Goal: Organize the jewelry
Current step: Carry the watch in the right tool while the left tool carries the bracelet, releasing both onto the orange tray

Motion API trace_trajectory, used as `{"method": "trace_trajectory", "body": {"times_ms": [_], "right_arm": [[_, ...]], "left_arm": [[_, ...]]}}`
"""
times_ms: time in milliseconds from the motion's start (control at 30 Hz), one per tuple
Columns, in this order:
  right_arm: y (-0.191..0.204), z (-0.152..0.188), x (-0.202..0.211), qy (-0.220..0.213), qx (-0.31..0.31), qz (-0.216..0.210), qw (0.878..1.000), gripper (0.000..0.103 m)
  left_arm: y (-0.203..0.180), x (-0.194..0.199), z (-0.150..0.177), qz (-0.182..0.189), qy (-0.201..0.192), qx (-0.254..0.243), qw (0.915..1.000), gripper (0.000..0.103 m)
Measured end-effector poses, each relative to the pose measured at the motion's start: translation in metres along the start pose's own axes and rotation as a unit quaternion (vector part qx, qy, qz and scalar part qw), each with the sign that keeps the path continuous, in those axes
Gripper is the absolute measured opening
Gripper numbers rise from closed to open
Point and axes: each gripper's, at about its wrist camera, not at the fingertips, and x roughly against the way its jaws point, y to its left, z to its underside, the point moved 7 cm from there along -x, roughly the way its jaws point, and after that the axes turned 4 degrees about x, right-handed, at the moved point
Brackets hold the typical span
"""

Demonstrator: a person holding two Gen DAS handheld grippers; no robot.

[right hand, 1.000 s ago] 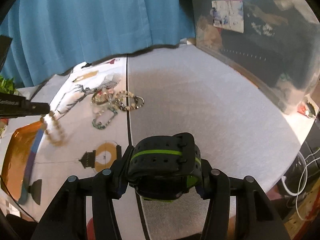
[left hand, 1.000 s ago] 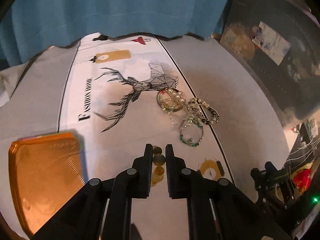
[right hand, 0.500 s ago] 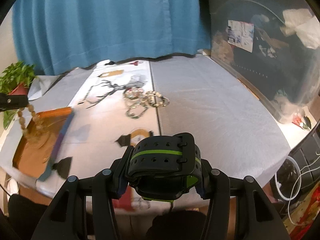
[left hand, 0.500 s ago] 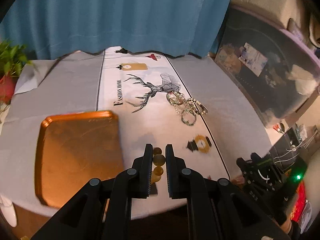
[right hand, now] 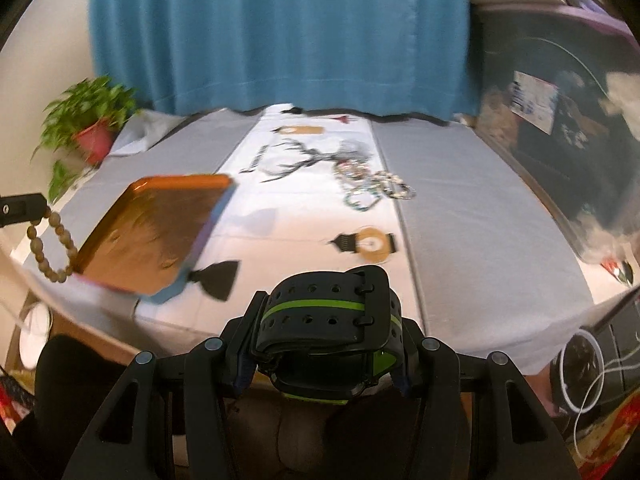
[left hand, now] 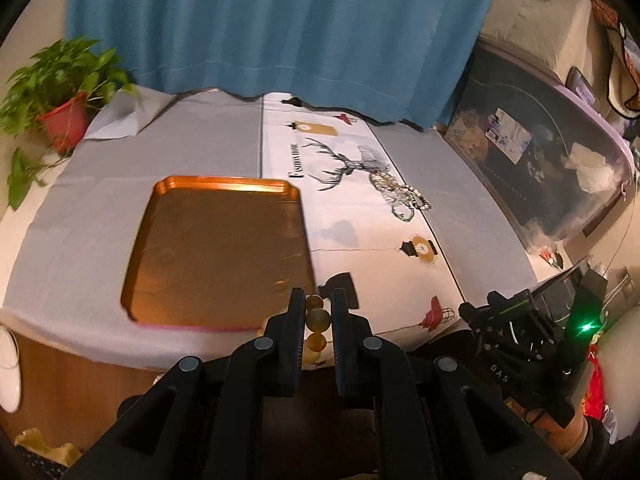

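1. The left gripper had its ribbed black jaws nearly together, pinching a bracelet of round, amber-brown beads stacked in the narrow gap.
2. The right gripper held its jaws wide against a black rubber watch with a perforated strap and a green stripe.
3. A copper-coloured tray, shallow, glossy and clipped at the corners, lay on the bench at about 10 o'clock from the left jaws.
4. A tangled heap of pearl, metal and green-bead jewelry rested at about 1 o'clock, on the white printed runner with its stag drawing.
5. Only the right wrist view showed the bead bracelet as a full loop dangling at 9 o'clock, beside the tray's near left edge.
6. Only the left wrist view showed the right gripper's body with a green light at 4 o'clock.
7. A leafy plant in a red pot stood at 10 o'clock, before a blue curtain.
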Motion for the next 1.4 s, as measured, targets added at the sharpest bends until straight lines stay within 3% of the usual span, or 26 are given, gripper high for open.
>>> {"method": "trace_trajectory", "body": {"times_ms": [333, 767, 1133, 1400], "right_arm": [[0.035, -0.003, -0.002, 0.007, 0.033, -0.021, 0.999, 0.054], [0.074, -0.022, -0.027, 0.020, 0.067, -0.039, 0.997, 0.054], [0.134, -0.057, -0.049, 0.009, 0.103, -0.094, 0.990, 0.054], [0.184, -0.071, -0.095, 0.027, 0.142, -0.119, 0.982, 0.054]], "left_arm": [[0.037, 0.013, 0.004, -0.018, -0.017, 0.017, 0.9995, 0.010], [0.073, 0.003, -0.008, -0.027, -0.021, 0.034, 0.9988, 0.010], [0.105, -0.014, -0.029, -0.036, -0.023, 0.052, 0.9977, 0.010], [0.123, -0.053, -0.039, -0.048, -0.003, 0.055, 0.9973, 0.010]]}}
